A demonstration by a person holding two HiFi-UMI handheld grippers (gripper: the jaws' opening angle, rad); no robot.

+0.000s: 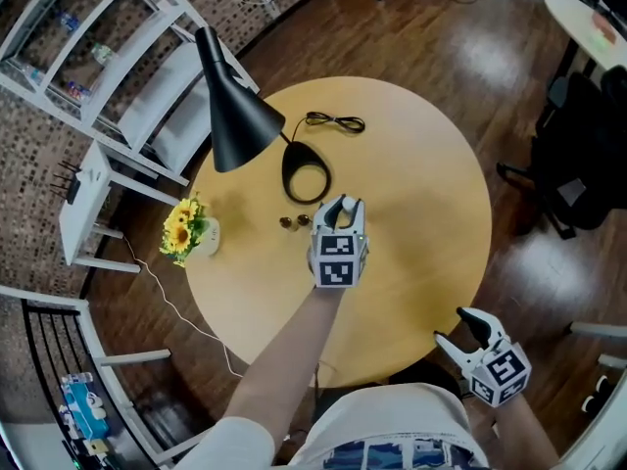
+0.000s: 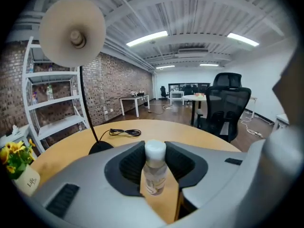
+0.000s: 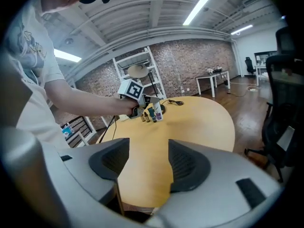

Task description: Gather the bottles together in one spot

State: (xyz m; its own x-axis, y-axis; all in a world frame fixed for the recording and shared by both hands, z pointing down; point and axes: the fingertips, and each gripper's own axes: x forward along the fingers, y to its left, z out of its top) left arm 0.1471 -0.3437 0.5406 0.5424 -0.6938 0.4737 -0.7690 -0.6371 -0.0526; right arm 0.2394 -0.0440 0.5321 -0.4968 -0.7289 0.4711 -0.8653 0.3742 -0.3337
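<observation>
Left gripper gripped an upright white-capped bottle; small bottles stood just beside at nine o'clock. Right gripper gaped empty, farther away.

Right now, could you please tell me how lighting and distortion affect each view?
Head view: glare washes out the wooden floor, and edges curve. Left gripper view: ceiling tubes flare, yet the held bottle is fairly sharp. Right gripper view: strong fisheye; the bottles are tiny.
</observation>
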